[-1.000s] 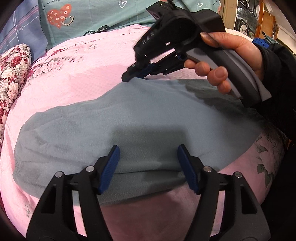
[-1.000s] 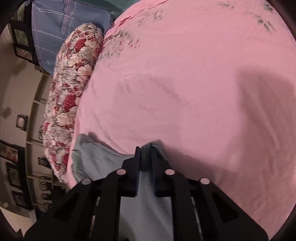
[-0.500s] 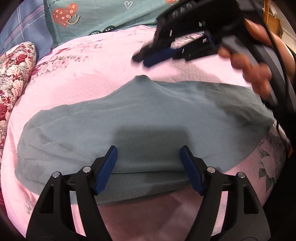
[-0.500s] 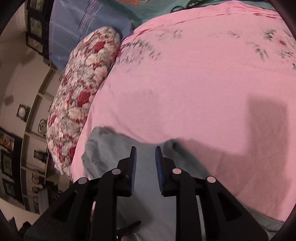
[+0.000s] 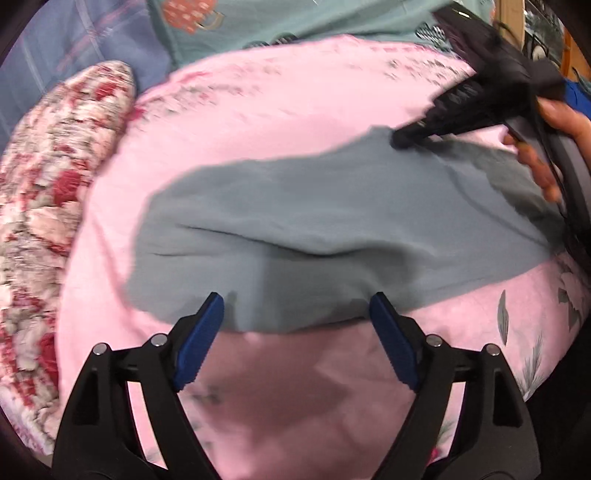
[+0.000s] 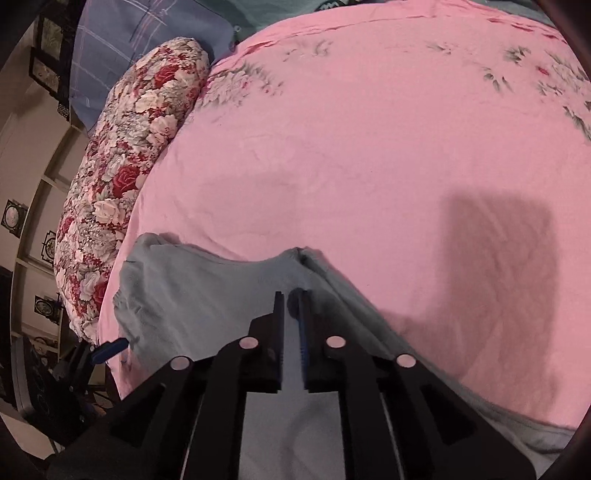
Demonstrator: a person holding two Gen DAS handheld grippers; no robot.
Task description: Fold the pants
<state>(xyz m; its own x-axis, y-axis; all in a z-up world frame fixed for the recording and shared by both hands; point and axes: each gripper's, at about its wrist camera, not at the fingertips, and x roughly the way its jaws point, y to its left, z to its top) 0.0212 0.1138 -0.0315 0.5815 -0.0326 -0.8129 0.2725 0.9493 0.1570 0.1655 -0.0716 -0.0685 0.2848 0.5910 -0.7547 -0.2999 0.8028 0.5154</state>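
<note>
We're keeping the left gripper [image 5: 295, 314] wide apart, hovering at the near edge of the pants [image 5: 332, 221] lying flat on the pink sheet [image 5: 295, 103]. We're holding the right gripper [image 6: 291, 295] nearly closed, a narrow gap showing, tips over the pants' far edge; grip unclear.

One pair of pants [image 5: 332, 218], one pink bed [image 6: 369, 147], one floral pillow [image 6: 136, 147], one blue plaid pillow [image 6: 147, 33], two claws [image 5: 295, 328] [image 6: 291, 299] and one hand [image 5: 546, 147] are counted.
</note>
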